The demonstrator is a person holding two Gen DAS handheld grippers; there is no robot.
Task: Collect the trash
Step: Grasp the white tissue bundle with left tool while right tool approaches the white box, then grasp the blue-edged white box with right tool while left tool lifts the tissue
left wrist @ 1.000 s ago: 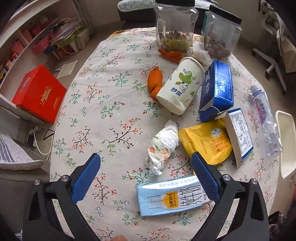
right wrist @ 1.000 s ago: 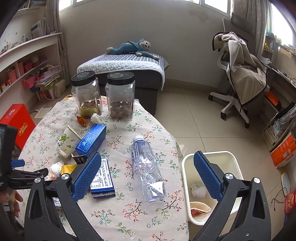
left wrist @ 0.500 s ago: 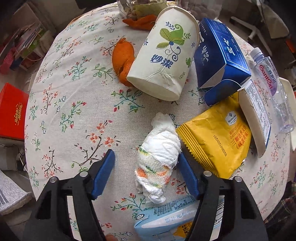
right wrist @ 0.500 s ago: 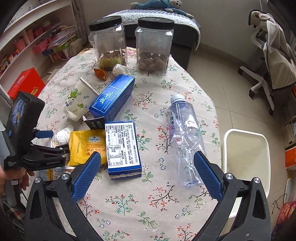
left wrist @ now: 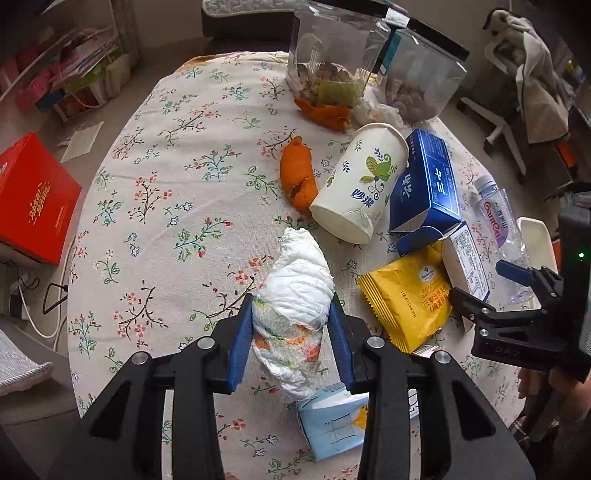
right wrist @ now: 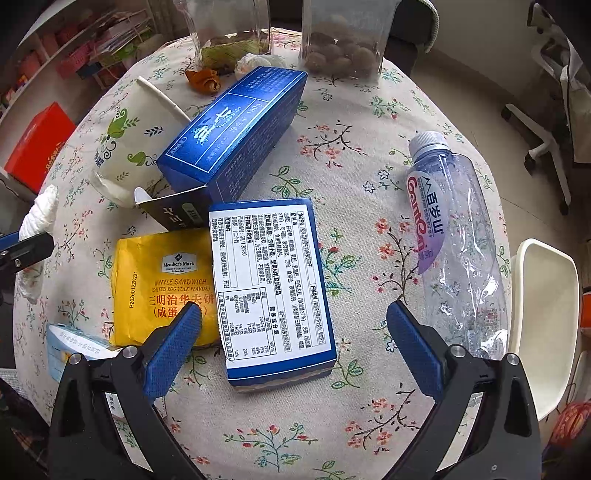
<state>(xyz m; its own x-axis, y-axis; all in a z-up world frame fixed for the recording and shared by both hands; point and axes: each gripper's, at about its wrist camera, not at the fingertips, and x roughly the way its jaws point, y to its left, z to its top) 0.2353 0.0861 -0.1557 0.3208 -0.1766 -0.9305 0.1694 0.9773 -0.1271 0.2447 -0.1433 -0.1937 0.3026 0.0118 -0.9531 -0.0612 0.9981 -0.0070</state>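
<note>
White crumpled tissue (left wrist: 295, 295) sits between the closing left tool (left wrist: 291, 332) pads, gripped for binning; right tool (right wrist: 295, 343) hangs spread above the labelled box (right wrist: 269, 284).

A round desk (left wrist: 155, 206) under a floral cloth stands on a pale tiled floor (right wrist: 461, 79). At the left, open shelves (left wrist: 55, 74) hold pink baskets and papers, with a red box (left wrist: 33, 203) on the floor below. A dark sofa (left wrist: 243, 26) sits behind; an office chair (left wrist: 517, 74) draped with clothing stands at the right. Soft daylight.
</note>
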